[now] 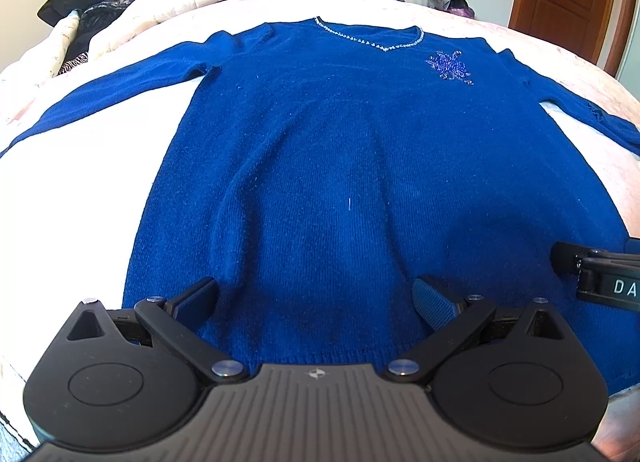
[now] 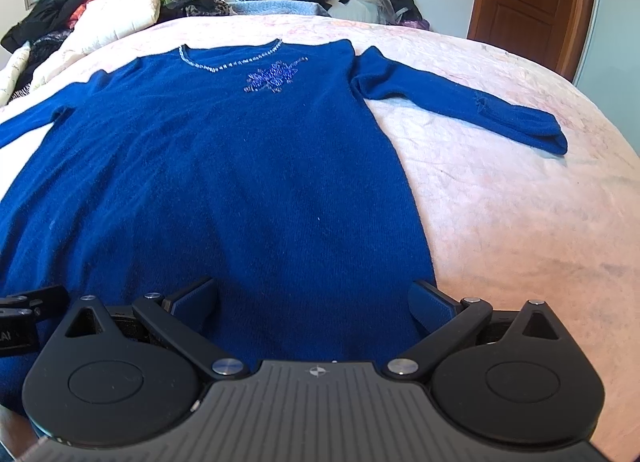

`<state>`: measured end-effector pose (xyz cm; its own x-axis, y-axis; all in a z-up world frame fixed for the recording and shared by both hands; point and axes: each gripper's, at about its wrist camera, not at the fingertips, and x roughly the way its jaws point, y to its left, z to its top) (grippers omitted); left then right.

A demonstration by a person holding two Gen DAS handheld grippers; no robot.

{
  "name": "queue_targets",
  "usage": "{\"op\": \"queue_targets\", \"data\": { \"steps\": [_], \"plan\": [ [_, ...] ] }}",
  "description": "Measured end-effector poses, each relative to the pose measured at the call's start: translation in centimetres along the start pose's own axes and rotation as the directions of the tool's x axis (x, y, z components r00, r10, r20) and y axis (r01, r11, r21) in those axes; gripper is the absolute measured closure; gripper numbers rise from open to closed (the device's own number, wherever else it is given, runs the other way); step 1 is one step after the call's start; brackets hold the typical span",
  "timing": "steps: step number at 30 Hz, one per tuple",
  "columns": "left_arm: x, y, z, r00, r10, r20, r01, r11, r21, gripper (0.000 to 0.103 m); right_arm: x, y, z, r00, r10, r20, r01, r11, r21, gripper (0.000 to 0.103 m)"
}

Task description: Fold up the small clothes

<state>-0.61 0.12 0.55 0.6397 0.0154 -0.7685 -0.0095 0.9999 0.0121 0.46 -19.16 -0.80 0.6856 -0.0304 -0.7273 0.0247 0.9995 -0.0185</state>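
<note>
Across the frame's centre, blue sweater (image 1: pixel 340 181) is lying flat on the bed (image 2: pixel 500 201) | left gripper (image 1: pixel 316 302); right gripper (image 2: pixel 314 302); both gaping, released, hovering at hem | advice: be pinching hem corners evenly; lifting together

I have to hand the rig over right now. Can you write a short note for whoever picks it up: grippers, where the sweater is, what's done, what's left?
Left gripper: open, empty, over the hem of the blue sweater.
Right gripper: open, empty, over the hem near the sweater's right edge.
Sweater: lying flat, front up, on the bed, neckline away from you, both sleeves spread out to the sides.
Done: laid out and smoothed flat; no fold made.
Left: all folding, probably sleeves in first, then the body.
</note>
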Motion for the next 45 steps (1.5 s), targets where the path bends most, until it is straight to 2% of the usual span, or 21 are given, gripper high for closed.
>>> {"op": "queue_targets", "data": {
  "steps": [9,17,33,45],
  "plan": [
    [0.2,-0.4,0.3,1.000,0.011,0.003,-0.011,1.000,0.016,0.000,0.3,0.0,0.8,1.000,0.007,0.008,-0.007,1.000,-0.008,0.000],
    [0.8,-0.2,2.2,1.000,0.017,0.020,-0.017,1.000,0.010,0.000,0.6,-0.2,1.8,1.000,0.019,0.016,-0.018,1.000,-0.008,0.000],
    [3.3,-2.3,6.0,0.999,-0.001,0.036,-0.001,0.999,0.046,0.000,3.1,-1.1,6.3,0.998,0.027,0.048,-0.027,1.000,-0.007,0.000],
    [5.3,-4.0,10.4,0.996,-0.007,0.093,-0.001,0.996,0.087,0.000,5.5,-2.3,10.3,0.995,0.074,0.065,-0.075,0.997,0.022,0.000]
  ]
}}
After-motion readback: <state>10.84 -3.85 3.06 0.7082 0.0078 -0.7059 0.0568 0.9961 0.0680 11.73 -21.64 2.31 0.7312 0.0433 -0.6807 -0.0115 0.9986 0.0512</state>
